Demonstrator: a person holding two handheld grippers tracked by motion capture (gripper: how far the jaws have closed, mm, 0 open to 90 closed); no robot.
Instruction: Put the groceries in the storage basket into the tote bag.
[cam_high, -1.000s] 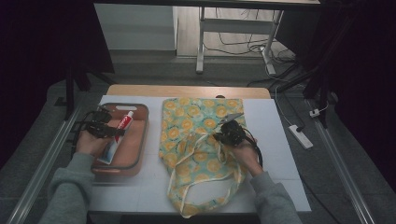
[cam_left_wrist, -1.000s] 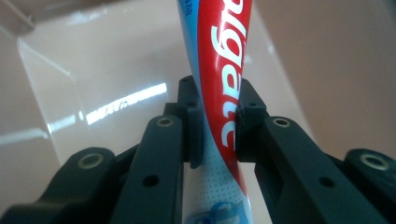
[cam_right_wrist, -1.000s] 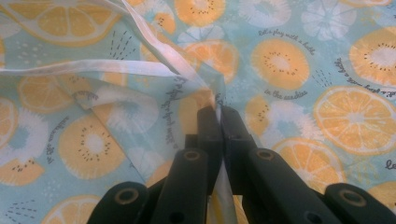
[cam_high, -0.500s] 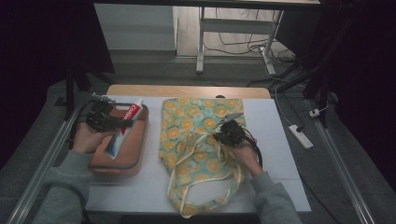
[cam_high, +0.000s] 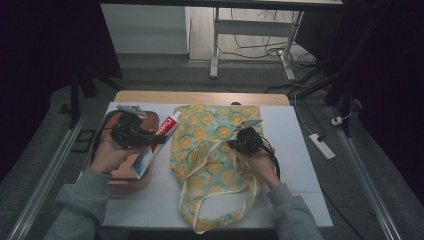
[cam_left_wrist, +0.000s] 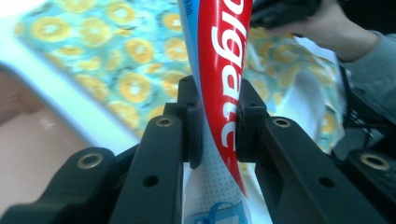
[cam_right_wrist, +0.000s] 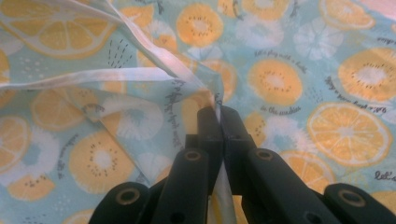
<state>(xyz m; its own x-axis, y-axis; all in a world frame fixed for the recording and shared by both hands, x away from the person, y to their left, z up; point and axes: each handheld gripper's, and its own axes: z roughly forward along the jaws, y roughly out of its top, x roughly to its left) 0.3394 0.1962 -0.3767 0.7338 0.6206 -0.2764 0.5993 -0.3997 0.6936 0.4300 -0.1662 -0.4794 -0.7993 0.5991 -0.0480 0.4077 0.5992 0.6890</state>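
Looking down, the left gripper (cam_high: 131, 135) holds the toothpaste tube (cam_high: 157, 142) above the tray (cam_high: 131, 180), beside the fruit-print bag (cam_high: 215, 165). Its own view shows jaws clamped on the tube. The right gripper (cam_right_wrist: 218, 122) view shows jaws pinching the bag's edge.

The left claw (cam_high: 152, 139) grips a toothpaste tube (cam_high: 159, 139) above a brown tray (cam_high: 131, 181) on the white surface (cam_high: 300, 165). To its right, the right claw (cam_high: 236, 142) pinches the fruit-print tote bag (cam_high: 210, 150), whose handles trail below it.
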